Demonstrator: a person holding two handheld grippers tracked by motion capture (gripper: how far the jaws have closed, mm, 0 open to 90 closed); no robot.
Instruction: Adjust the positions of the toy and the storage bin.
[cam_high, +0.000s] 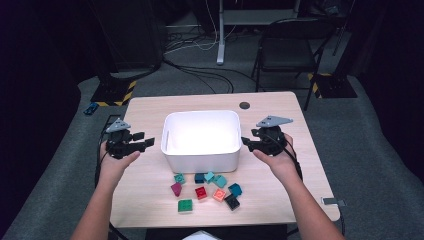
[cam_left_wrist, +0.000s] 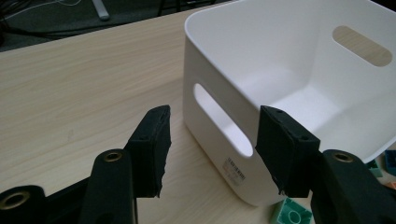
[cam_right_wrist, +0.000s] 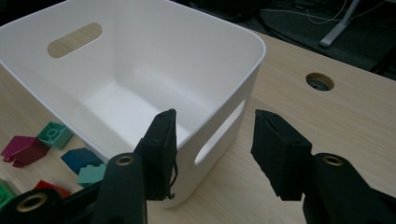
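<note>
A white plastic bin (cam_high: 201, 159) with slot handles stands empty at the middle of the table. My left gripper (cam_high: 145, 140) hovers just off the bin's left wall, open, with nothing between its jaws (cam_left_wrist: 212, 123). My right gripper (cam_high: 245, 143) is at the bin's right wall, also open (cam_right_wrist: 215, 126). One of its jaws hangs over the rim on the inside and the other stands outside, the slotted wall (cam_right_wrist: 219, 130) between them with a gap on each side. Several small bricks (cam_high: 201, 192) lie loose in front of the bin.
The bricks include a green one (cam_high: 185, 205), a magenta one (cam_high: 176, 189), a black one (cam_high: 231, 201) and teal ones (cam_high: 220, 181). A round cable hole (cam_high: 244, 105) sits behind the bin. A folding chair (cam_high: 287, 47) and floor cables lie beyond the table.
</note>
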